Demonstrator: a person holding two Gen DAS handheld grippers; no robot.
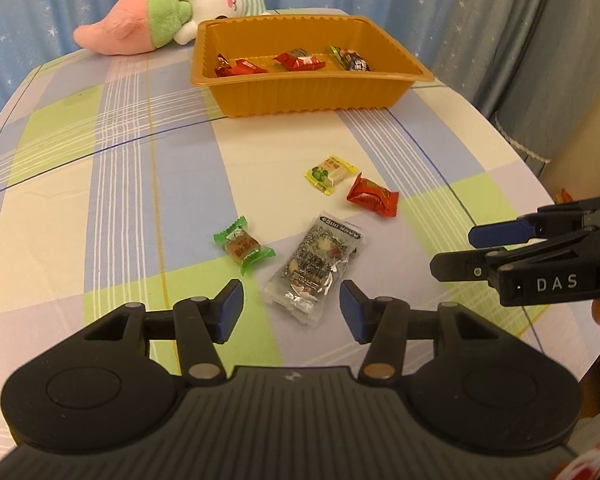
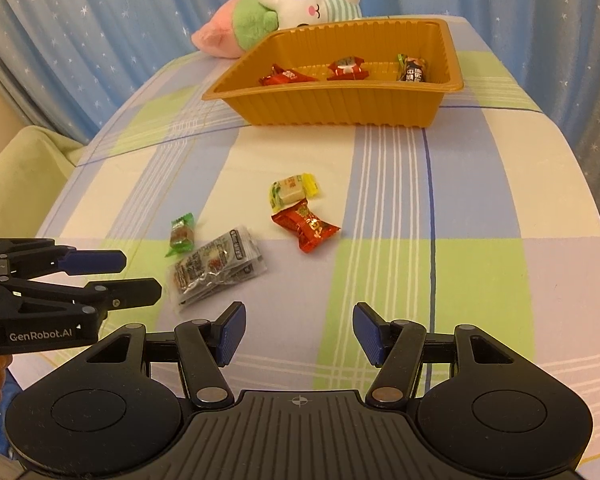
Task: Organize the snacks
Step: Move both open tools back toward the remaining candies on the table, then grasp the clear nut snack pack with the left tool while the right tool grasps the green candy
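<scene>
Loose snacks lie on the checked tablecloth: a clear silver packet (image 1: 315,267) (image 2: 216,266), a green-wrapped candy (image 1: 243,245) (image 2: 181,234), a yellow-green candy (image 1: 331,174) (image 2: 293,193) and a red candy (image 1: 373,196) (image 2: 305,225). An orange tray (image 1: 300,94) (image 2: 340,104) at the far side holds several wrapped snacks. My left gripper (image 1: 291,306) (image 2: 140,276) is open, just short of the silver packet. My right gripper (image 2: 299,334) (image 1: 452,250) is open and empty, over bare cloth nearer than the red candy.
A pink, green and white plush toy (image 1: 168,16) (image 2: 276,12) lies behind the tray at the table's far edge. Blue star-patterned curtains hang behind. The table's rounded edges drop off left and right.
</scene>
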